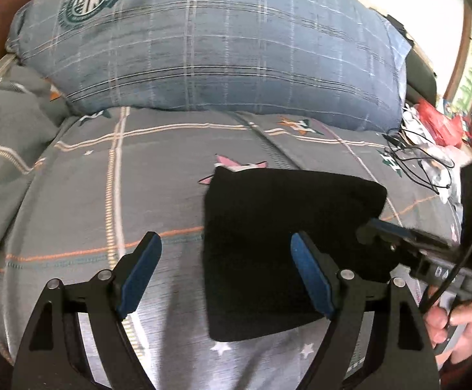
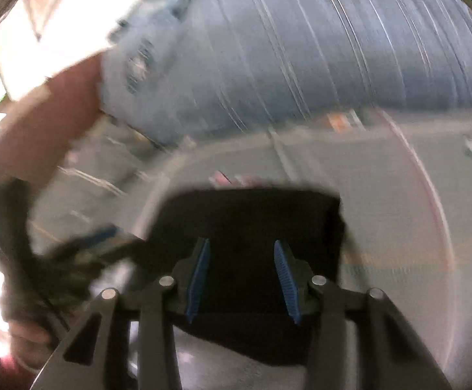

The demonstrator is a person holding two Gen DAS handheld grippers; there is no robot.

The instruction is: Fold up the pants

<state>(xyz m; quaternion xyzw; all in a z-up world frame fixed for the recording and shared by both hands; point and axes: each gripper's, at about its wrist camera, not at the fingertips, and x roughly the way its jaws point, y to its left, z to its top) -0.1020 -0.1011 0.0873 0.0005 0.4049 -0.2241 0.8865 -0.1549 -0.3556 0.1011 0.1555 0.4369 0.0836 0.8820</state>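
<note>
The pants (image 1: 287, 247) lie as a compact folded packet on the bed (image 1: 106, 195). Both the left claw (image 1: 226, 260) and the right claw (image 2: 240, 279) (blurred) are spread and empty. Folding seems finished; next, perhaps smooth the 3 o'clock edge.

Black pants (image 1: 278, 243); grey plaid, star-printed bedsheet (image 1: 138, 178); blue plaid pillow (image 1: 219, 42)

Folded pants (image 1: 287, 247) lie on the bed (image 1: 106, 201), pillow (image 1: 210, 42) behind.
</note>
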